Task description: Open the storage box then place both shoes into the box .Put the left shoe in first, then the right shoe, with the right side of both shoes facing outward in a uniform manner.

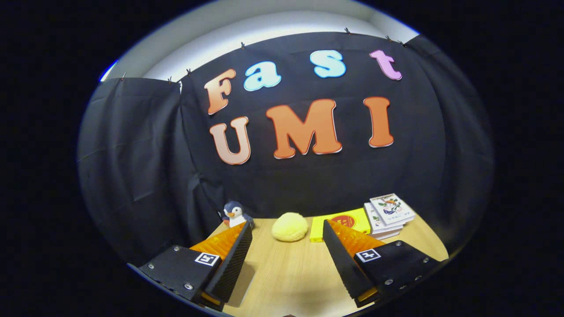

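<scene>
We hold the tool (287,229) above the wooden surface (282,273) with its fingers spread wide and nothing between them. Beyond the fingers, near the far wall, sit a toy penguin (235,214) on the left, a yellow bun (289,226) in the middle, a yellow book (341,222) and a stack of booklets (390,213) on the right. We cannot tell where the box or shoes are.

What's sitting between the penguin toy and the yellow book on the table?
A round yellow plush bun, between penguin toy and yellow book, beyond the open gripper, in the gripper view.
</scene>
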